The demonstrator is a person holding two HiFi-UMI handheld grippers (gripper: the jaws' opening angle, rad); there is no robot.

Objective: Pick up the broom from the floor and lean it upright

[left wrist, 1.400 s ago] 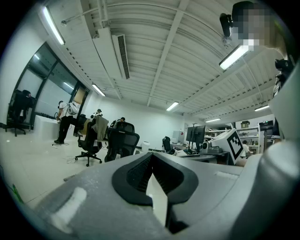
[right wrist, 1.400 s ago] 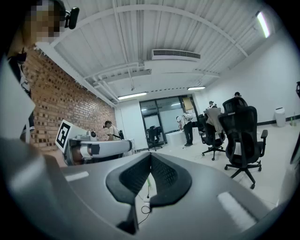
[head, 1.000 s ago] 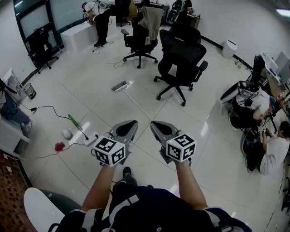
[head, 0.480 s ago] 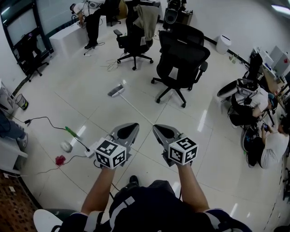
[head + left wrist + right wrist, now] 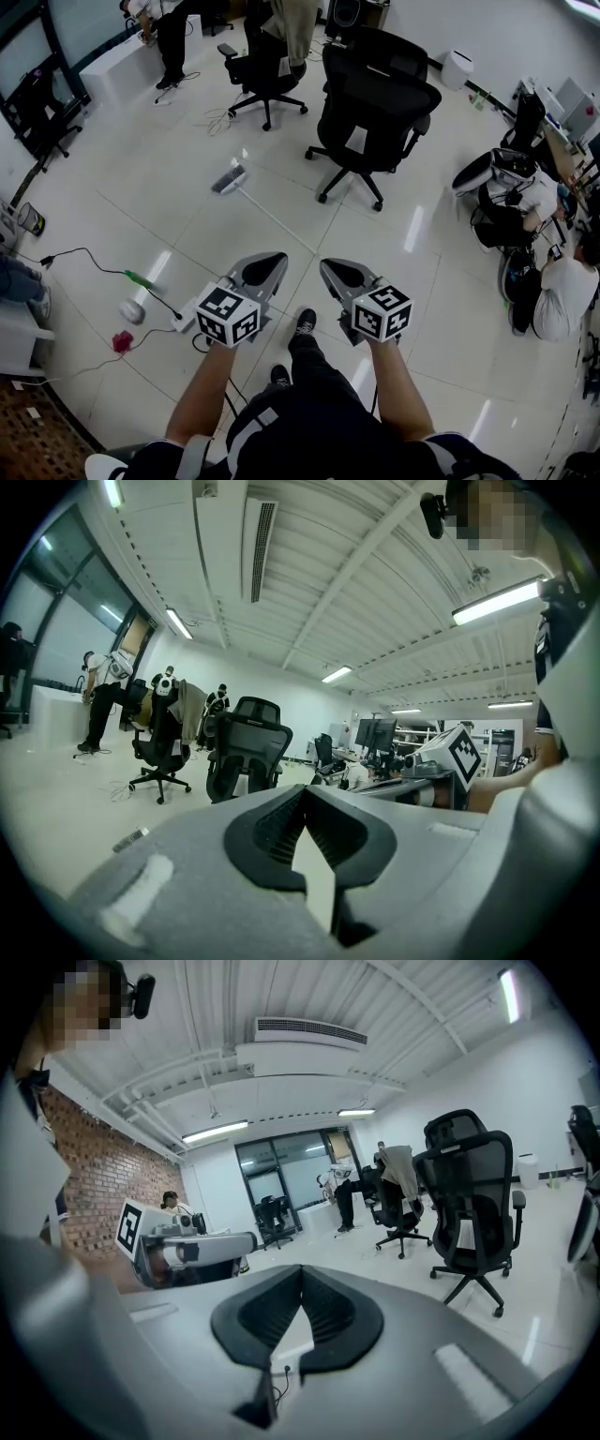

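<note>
Broom (image 5: 230, 178) flat on floor (image 5: 131, 211), far-left; handle slants near-right toward left gripper (image 5: 270, 262) and right gripper (image 5: 331, 269). Fingers pressed together, empty.

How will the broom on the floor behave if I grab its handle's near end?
The broom looks long, thin and stiff, so it should probably lift as one piece. Its head sits at the far end, so that end may droop. On the glossy floor it could slide if nudged.
</note>
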